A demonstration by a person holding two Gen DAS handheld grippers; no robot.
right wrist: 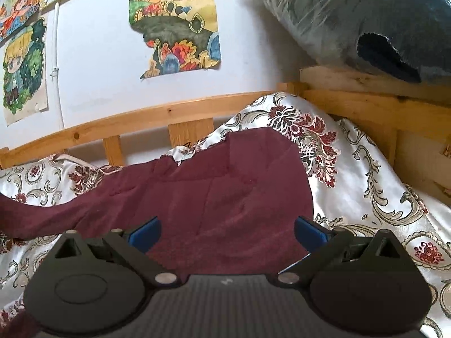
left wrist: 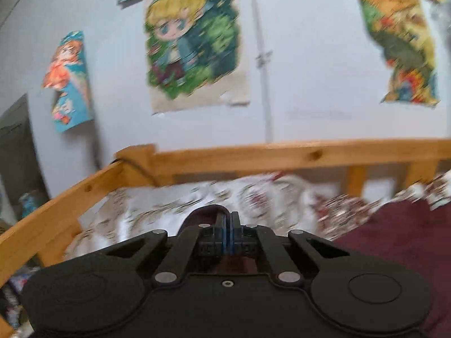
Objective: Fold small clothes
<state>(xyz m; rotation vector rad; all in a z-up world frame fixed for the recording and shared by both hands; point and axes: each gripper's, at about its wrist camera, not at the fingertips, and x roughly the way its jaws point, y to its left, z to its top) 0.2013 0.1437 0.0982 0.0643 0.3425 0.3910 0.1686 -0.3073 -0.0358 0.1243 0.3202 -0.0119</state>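
The left gripper (left wrist: 227, 225) has its 2 blue-padded fingers pressed together, pinching a dark fold of cloth (left wrist: 205, 215) that loops up just in front of the tips. This view is motion-blurred, so the fold's exact colour and how much of it is caught are hard to tell. To the right of that gripper, a maroon garment (left wrist: 400, 242) spreads over a floral bedspread (left wrist: 146, 211) and runs out of the frame at the right edge.

The right gripper (right wrist: 227, 232) is spread wide, 1 blue pad (right wrist: 145, 233) at each side, holding nothing. It hangs over the maroon garment (right wrist: 225, 197), which fills the gap between the fingers and reaches forward to a rounded edge near the rail. A long strip of the same cloth stretches off to the left. The near part of the garment is hidden under the gripper body.

The white bedspread (right wrist: 366, 174) with red and grey scrolls lies bare to the right of the garment and rises in a hump toward the far corner. A wooden rail (right wrist: 157, 114) with upright slats borders the bed on the far side and turns a corner at the right. A plastic-wrapped dark bundle (right wrist: 366, 19) rests on the frame there. Behind the rail is a white wall with cartoon posters (right wrist: 174, 25), and a thin white pipe (right wrist: 57, 64) runs down it.
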